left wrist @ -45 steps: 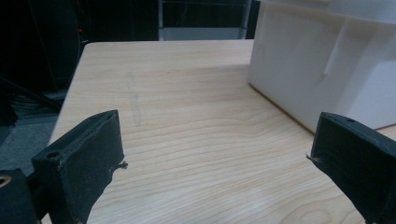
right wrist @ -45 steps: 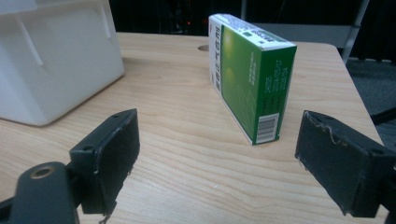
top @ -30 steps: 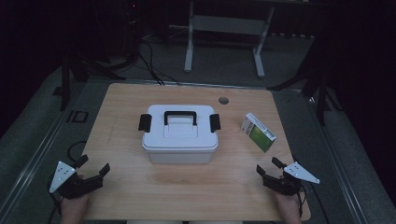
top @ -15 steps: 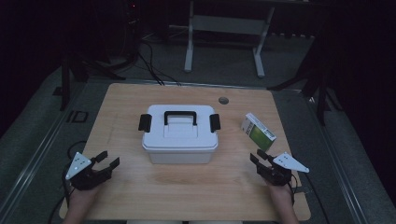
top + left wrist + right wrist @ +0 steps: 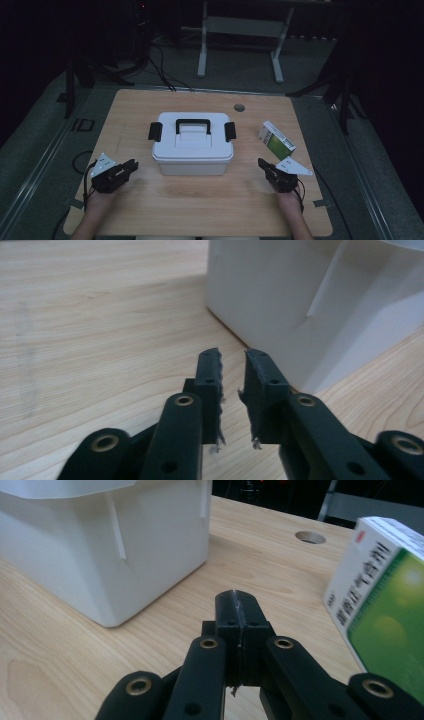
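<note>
Both grippers moved inward toward white box (image 5: 192, 142), left gripper (image 5: 131, 165) fingers apart, right gripper (image 5: 261, 164) closed

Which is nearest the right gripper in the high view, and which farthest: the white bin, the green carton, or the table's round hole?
From the right gripper:
1. Green carton, just beyond it, slightly to its right.
2. White bin, to its left at the table's middle.
3. Round hole, farthest, near the table's far edge.
</note>
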{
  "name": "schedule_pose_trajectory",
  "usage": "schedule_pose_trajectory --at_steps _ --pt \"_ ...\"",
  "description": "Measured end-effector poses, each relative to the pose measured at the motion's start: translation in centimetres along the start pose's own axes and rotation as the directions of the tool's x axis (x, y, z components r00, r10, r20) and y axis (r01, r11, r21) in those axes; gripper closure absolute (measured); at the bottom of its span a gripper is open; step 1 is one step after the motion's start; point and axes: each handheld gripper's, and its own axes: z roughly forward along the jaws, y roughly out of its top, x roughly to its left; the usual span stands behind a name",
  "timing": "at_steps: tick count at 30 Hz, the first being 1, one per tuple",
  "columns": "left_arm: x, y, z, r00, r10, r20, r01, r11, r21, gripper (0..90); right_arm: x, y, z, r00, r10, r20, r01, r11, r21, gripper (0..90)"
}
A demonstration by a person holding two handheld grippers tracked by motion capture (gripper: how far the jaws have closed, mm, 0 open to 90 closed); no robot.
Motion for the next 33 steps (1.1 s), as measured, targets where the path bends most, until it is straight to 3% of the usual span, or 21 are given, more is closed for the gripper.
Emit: schedule_pose_trajectory --at_steps 1,4,10,15,20,22,33 --pt "0.0 0.2 0.3 0.9997 -0.006 0.022 0.006 0.9999 0.01 82.5 0.3 0.2 0.7 0.9999 -0.001 -0.011 0.001 1.0 0.002 89.8" --pt "-0.1 0.7 1.2 0.9989 -0.001 0.047 0.0 0.9998 0.02 86.0 0.8 0.6 2.0 0.9993 -0.006 -0.037 0.006 1.0 0.004 89.8" --pt "-0.4 1.7 2.7 0.9984 0.018 0.053 -0.02 0.9996 0.021 89.5 1.5 1.1 4.3 0.9975 0.011 -0.069 -0.01 1.0 0.009 89.8" --pt "-0.5 2.4 3.9 0.9974 0.027 0.066 -0.028 0.9996 0.004 89.7 1.7 1.7 5.8 0.9977 0.02 -0.065 -0.02 1.0 0.012 89.8" --pt "-0.5 3.0 4.7 0.9966 0.037 0.073 -0.034 0.9987 -0.038 89.5 1.8 2.2 6.7 0.9978 0.022 -0.063 -0.021 1.0 0.004 89.8" --pt "-0.5 3.1 4.9 0.9969 0.039 0.068 -0.036 0.9982 -0.048 89.6 1.8 2.6 7.3 0.9963 0.046 -0.072 -0.047 0.999 -0.008 89.8" --pt "-0.5 2.8 6.4 0.9927 0.031 0.116 -0.027 0.999 -0.035 89.6 2.7 3.3 9.1 0.992 0.062 -0.11 -0.064 0.998 -0.013 89.8"
